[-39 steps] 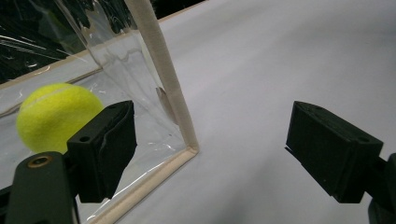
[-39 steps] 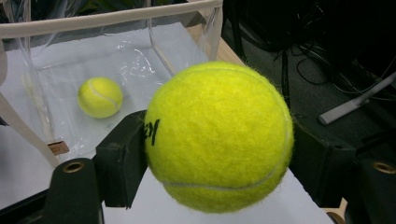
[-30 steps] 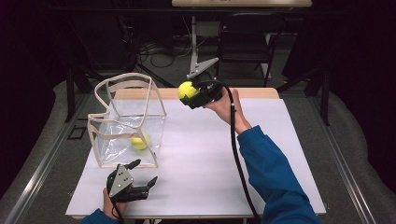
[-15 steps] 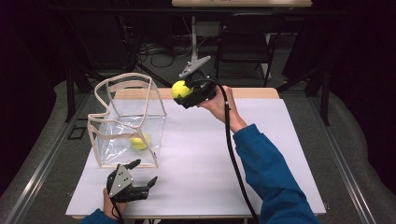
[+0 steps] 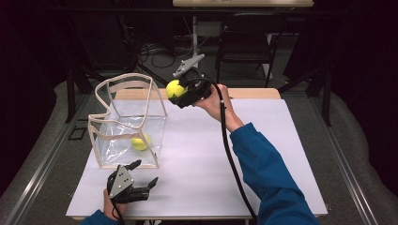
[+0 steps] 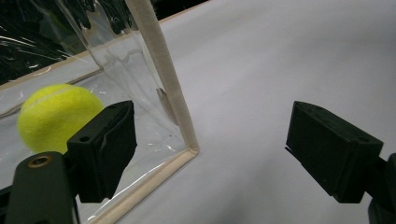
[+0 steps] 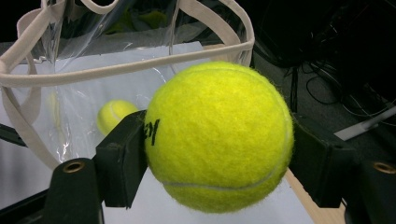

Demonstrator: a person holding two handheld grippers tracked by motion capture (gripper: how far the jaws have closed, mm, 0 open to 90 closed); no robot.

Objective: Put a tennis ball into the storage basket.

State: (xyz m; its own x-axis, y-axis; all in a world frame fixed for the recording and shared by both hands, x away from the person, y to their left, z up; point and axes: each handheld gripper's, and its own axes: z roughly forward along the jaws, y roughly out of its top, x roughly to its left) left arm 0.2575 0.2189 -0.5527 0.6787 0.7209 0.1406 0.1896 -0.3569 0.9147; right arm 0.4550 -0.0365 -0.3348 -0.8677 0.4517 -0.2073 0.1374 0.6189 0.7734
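Observation:
A yellow tennis ball (image 5: 173,87) is held in the air beside the far right top corner of a clear plastic bag (image 5: 123,123) with beige trim; my right gripper (image 5: 175,90) is shut on it. In the right gripper view the ball (image 7: 219,135) sits between both pads, with the bag's rim (image 7: 140,63) just behind it. A second tennis ball (image 5: 140,141) lies inside the bag on its bottom. My left gripper (image 5: 145,172) rests open near the table's front edge, by the bag's near right corner (image 6: 189,149), with nothing between its fingers.
The bag stands upright on the left of the white tabletop (image 5: 211,154). A wooden strip (image 5: 253,93) runs along the far edge. Behind the table are a chair (image 5: 244,51) and cables (image 5: 155,49) on the dark floor.
My right gripper has carried the ball leftward and slightly up, closer to the bag's top rim. The left gripper has stayed where it was.

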